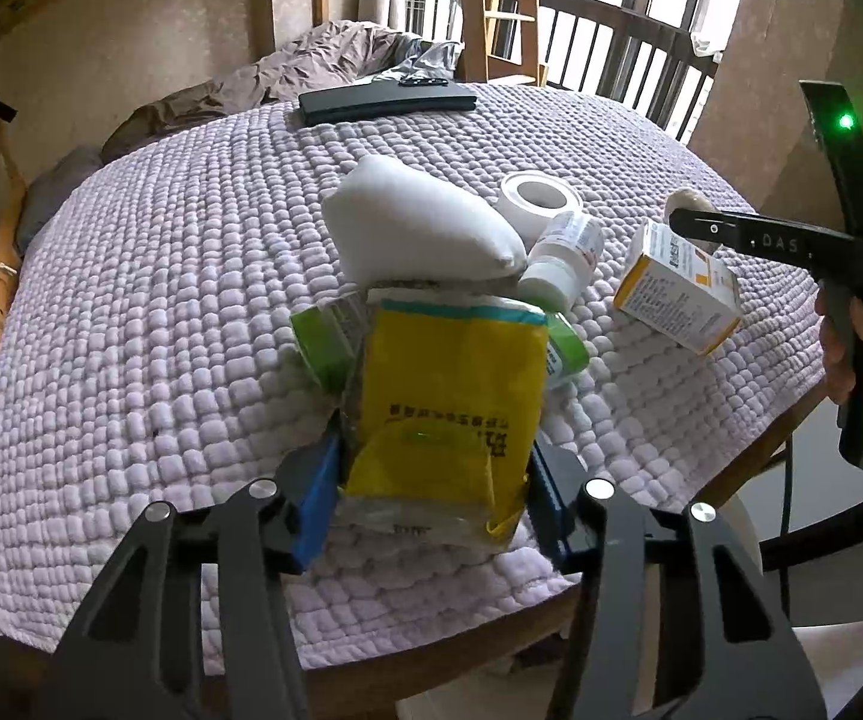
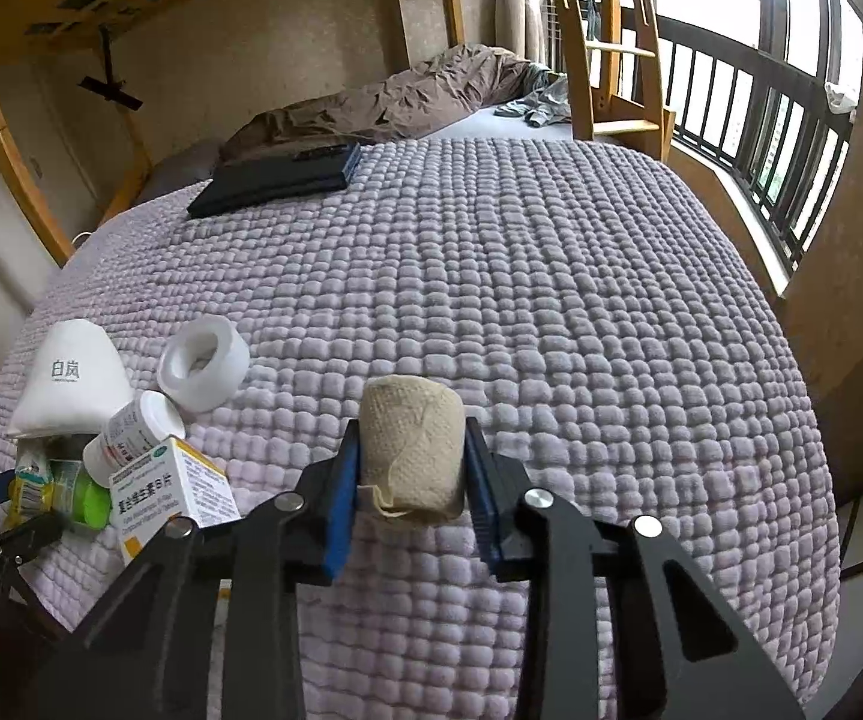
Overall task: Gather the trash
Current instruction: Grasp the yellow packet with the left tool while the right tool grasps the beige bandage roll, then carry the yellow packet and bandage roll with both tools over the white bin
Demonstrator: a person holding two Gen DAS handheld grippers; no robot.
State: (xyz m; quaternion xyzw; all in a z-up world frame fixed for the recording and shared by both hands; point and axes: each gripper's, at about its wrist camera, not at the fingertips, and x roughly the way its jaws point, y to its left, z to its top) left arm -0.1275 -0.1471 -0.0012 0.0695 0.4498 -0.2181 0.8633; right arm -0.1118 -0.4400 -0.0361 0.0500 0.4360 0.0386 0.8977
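My left gripper (image 1: 431, 480) is shut on a yellow plastic packet (image 1: 443, 414) at the near edge of the lilac quilted table cover (image 1: 191, 300). My right gripper (image 2: 410, 492) is shut on a beige bandage roll (image 2: 413, 450) and holds it above the cover; it also shows in the left wrist view (image 1: 692, 225) at the right. Beyond the packet lie a white pouch (image 1: 419, 222), a white tape roll (image 1: 536, 201), a white pill bottle (image 1: 563, 258), a yellow-and-white medicine box (image 1: 680, 291) and a green-capped item (image 1: 563, 342). The same pile sits at the left in the right wrist view (image 2: 131, 432).
A black flat case (image 1: 386, 101) lies at the far side of the cover, also in the right wrist view (image 2: 278, 177). Behind are a bed with a crumpled brown blanket (image 2: 407, 96), a wooden ladder (image 2: 611, 42) and a dark window railing (image 2: 761, 138).
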